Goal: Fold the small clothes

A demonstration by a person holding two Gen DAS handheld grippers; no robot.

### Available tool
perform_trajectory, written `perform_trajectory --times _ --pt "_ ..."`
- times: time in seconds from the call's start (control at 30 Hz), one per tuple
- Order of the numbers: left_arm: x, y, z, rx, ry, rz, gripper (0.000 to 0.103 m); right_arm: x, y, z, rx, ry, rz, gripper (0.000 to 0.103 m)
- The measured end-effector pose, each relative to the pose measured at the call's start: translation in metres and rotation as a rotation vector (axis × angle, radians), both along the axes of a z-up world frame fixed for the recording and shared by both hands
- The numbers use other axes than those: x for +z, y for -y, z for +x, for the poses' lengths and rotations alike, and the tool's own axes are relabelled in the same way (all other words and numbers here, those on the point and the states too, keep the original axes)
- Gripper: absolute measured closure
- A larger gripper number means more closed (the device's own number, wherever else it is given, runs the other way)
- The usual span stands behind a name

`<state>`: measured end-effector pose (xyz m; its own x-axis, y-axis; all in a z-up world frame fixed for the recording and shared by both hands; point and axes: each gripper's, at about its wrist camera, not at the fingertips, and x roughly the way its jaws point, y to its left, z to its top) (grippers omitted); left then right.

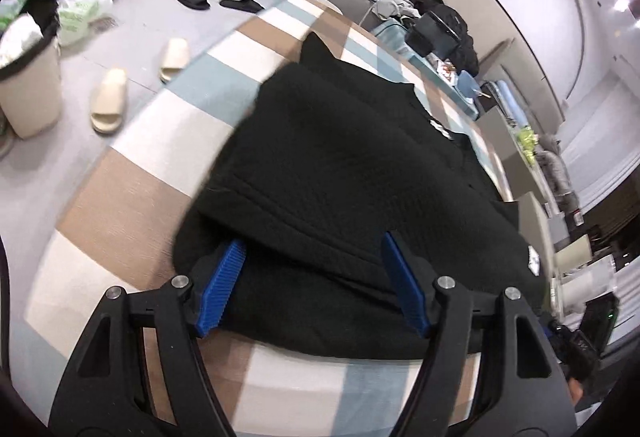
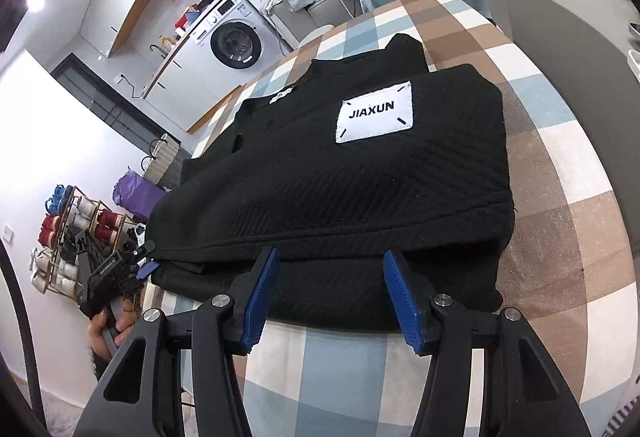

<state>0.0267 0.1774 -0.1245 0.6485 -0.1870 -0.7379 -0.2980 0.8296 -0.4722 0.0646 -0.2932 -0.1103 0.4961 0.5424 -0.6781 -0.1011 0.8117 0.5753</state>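
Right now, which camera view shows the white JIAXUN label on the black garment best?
The right wrist view: the white label lies facing the camera on top of the folded black garment, and its letters are readable. The left wrist view shows the garment from another side; the lettered label cannot be made out there.

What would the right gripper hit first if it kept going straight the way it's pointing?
Most likely the near folded edge of the black garment on the checked cloth; the open right gripper points down at it, though depth is hard to judge.
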Motion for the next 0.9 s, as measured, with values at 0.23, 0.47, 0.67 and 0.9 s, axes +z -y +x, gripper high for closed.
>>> perform_trajectory --times 0.23,0.47,0.67,0.9 --pt "0.002 -0.017 0.003 0.062 0.012 0.106 0.036 -0.001 0.003 0.0 -0.006 0.002 0.007 0.045" --pt "0.024 0.003 0.012 -0.092 0.178 0.02 0.036 0.0 0.004 -0.001 -0.008 0.0 0.013 0.045" --pt "0.011 0.003 0.031 -0.032 0.066 0.055 0.036 -0.002 0.006 -0.003 -0.016 -0.008 0.015 0.045" --pt "-0.005 -0.016 0.034 0.038 0.047 0.038 0.08 -0.003 0.009 -0.008 -0.035 -0.026 0.012 0.045"
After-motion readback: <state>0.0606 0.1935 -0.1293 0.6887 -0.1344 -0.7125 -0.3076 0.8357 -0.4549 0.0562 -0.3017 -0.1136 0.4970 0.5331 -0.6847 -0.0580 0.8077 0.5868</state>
